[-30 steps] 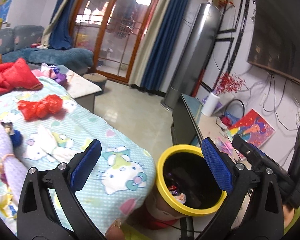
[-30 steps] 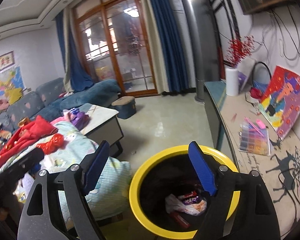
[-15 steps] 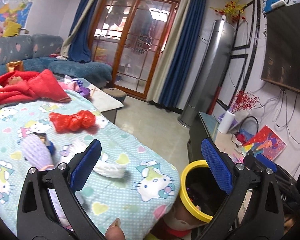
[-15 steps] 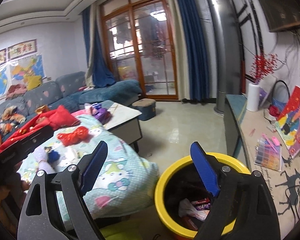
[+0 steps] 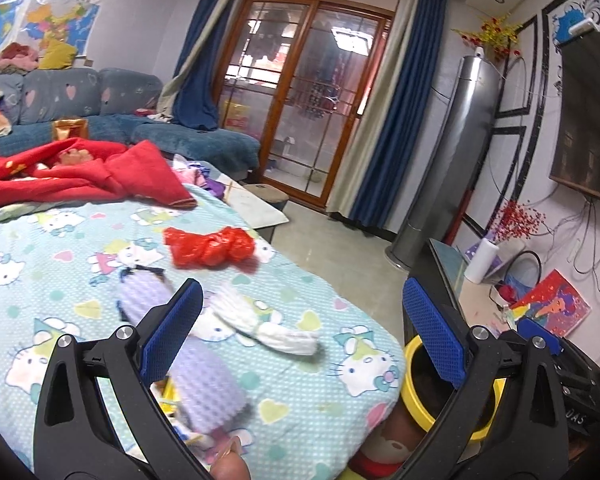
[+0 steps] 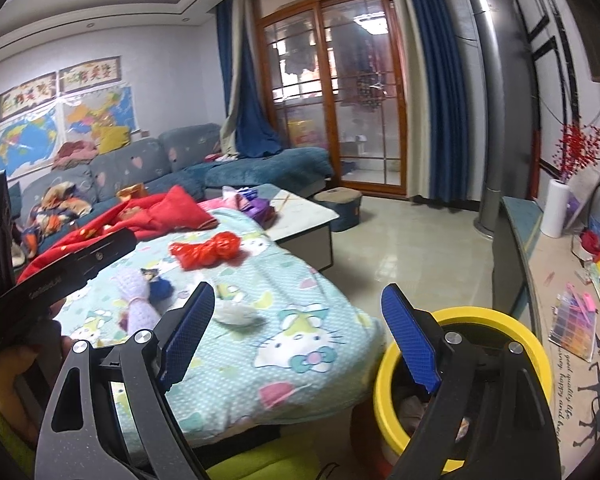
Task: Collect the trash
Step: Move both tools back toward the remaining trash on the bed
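Observation:
A crumpled red plastic bag [image 5: 210, 250] [image 6: 205, 250] lies on the Hello Kitty cloth [image 5: 320, 384] [image 6: 300, 360]. A white crumpled tissue [image 5: 266, 326] [image 6: 236, 314] lies nearer the cloth's edge. A lilac knitted roll [image 5: 188, 352] [image 6: 136, 300] with dark blue yarn [image 6: 160, 288] lies beside it. The yellow-rimmed bin [image 5: 414, 396] [image 6: 500, 320] stands on the floor to the right, with wrappers inside. My left gripper [image 5: 300, 332] is open and empty above the tissue. My right gripper [image 6: 298, 336] is open and empty between cloth and bin.
Red clothes [image 5: 100, 172] lie at the far side of the cloth. A white low table [image 6: 300, 212] and a blue sofa [image 6: 260, 168] stand behind. A TV bench [image 6: 540, 280] with a painting, a bead box and a paper roll is on the right. The tiled floor [image 6: 420, 248] lies between.
Both grippers have swung left and up, away from the bin mouth toward the cloth. The bin has slid to the lower right of both views. Both stay open and empty.

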Motion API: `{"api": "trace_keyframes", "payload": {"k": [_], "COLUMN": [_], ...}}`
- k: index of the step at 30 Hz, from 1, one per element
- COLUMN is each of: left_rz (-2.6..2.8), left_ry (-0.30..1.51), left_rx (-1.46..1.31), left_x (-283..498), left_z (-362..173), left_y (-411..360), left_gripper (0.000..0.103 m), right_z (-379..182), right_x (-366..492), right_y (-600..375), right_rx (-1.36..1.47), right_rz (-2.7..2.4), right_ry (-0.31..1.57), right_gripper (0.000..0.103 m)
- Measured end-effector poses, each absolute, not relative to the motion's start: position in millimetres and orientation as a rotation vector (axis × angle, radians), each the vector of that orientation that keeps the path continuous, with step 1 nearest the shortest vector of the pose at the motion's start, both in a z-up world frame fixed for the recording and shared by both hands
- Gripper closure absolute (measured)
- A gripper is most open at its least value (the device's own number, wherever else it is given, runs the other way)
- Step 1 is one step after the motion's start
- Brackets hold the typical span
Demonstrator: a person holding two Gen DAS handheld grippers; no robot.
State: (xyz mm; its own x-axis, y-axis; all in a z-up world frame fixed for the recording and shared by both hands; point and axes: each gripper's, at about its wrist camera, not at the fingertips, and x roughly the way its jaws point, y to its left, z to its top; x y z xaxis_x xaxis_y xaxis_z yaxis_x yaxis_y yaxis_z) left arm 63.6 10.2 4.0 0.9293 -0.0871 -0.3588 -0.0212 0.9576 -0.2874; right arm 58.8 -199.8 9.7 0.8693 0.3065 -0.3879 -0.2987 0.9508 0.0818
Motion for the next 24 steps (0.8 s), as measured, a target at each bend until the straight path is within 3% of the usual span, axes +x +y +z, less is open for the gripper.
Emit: {"api": "trace_keyframes", "payload": {"k": [24], "left_rz": [0.106], "left_ry": [0.448], "left_rx": [-0.340], "left_x": [34], "left_z": [-23], "left_y": [94], "left_gripper": [0.011], "right_z": [-16], "right_x": [79], "right_y": [-112], "right_rx": [-0.044], "right_rz": [0.532], "right_ry": [0.579], "right_gripper": [0.020]}}
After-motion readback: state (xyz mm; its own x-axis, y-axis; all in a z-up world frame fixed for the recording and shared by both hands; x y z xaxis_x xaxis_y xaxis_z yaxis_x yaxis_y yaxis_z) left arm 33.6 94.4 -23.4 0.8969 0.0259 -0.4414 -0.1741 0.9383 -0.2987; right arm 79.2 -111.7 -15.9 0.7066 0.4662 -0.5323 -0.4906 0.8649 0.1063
